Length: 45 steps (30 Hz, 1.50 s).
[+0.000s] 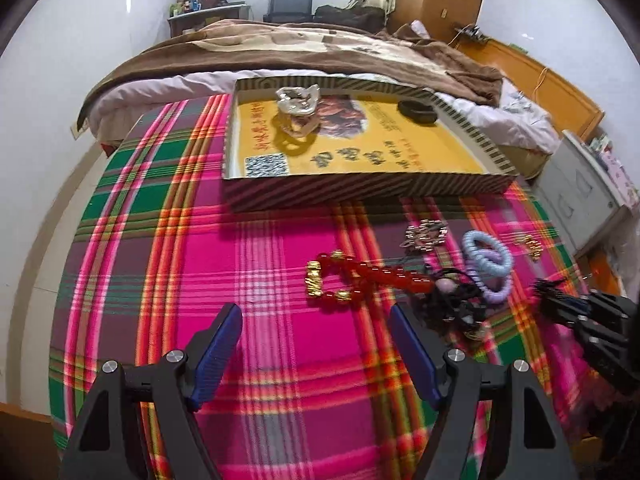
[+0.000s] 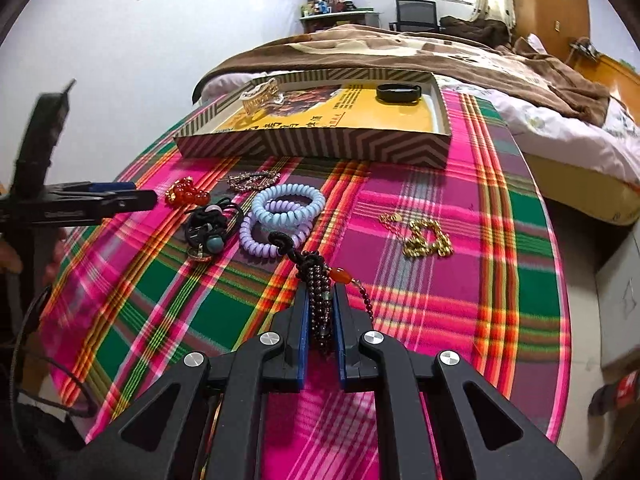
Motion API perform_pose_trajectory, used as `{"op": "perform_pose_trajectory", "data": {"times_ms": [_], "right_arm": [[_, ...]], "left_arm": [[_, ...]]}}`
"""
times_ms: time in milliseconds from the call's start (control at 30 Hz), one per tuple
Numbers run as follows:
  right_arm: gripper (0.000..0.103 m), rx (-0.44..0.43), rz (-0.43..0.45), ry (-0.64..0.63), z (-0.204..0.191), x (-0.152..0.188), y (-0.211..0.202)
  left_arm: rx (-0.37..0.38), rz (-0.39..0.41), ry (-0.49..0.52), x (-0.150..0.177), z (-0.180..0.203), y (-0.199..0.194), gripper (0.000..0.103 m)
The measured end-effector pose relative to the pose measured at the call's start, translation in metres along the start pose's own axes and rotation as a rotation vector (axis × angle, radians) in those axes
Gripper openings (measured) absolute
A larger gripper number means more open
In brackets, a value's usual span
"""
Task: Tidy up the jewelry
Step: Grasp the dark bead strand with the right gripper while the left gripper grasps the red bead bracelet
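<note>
Dark bead bracelet (image 2: 318,304) was clamped between the right gripper (image 2: 320,292) fingers, above the plaid worktop (image 2: 440,320). Left gripper (image 1: 316,316) was spread wide, holding nothing, near the red bead bracelet (image 1: 360,276). Coil hair ties (image 2: 280,212) and gold chain (image 2: 424,236) lay loose. Striped box (image 2: 320,144) held a black band (image 2: 398,93).
</note>
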State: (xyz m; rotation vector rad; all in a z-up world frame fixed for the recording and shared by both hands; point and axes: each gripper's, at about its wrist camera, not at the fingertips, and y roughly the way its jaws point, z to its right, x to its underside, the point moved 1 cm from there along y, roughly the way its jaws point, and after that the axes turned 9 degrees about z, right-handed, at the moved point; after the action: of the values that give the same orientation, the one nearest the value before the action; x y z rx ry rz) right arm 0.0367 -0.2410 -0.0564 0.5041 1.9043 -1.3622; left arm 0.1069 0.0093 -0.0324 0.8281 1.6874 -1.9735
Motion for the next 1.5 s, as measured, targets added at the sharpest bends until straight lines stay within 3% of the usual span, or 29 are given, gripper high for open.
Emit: {"op": "perform_pose_trajectory", "data": {"times_ms": [233,333,600,933,1200,1300,1400,1500], "right_arm": [[0.011,-0.008,0.016,0.045,0.002,0.001,-0.006],[0.011,-0.015,0.02,0.046,-0.001,0.0,-0.005],[0.011,-0.032,0.03,0.047,-0.006,-0.004,-0.004],[0.011,-0.035,0.036,0.052,-0.004,-0.007,0.001],[0.011,-0.032,0.051,0.062,-0.002,-0.008,0.0],[0.011,-0.032,0.055,0.068,-0.001,-0.008,-0.001],[0.011,-0.033,0.056,0.069,-0.002,-0.008,-0.001],[0.011,-0.035,0.058,0.075,-0.002,-0.008,-0.001]], "left_arm": [[-0.045,0.003,-0.067,-0.007,-0.016,0.011,0.075],[-0.075,-0.035,-0.043,-0.009,-0.014,0.022,0.075],[-0.098,-0.033,-0.035,-0.013,-0.01,0.036,0.071],[-0.033,-0.036,0.024,-0.008,0.01,0.028,0.031],[0.02,-0.056,0.037,-0.004,0.015,0.024,0.031],[0.023,-0.072,0.048,-0.003,0.018,0.022,0.031],[-0.001,-0.054,0.132,0.001,0.028,0.023,0.031],[-0.008,-0.046,0.132,0.001,0.028,0.023,0.03]]}}
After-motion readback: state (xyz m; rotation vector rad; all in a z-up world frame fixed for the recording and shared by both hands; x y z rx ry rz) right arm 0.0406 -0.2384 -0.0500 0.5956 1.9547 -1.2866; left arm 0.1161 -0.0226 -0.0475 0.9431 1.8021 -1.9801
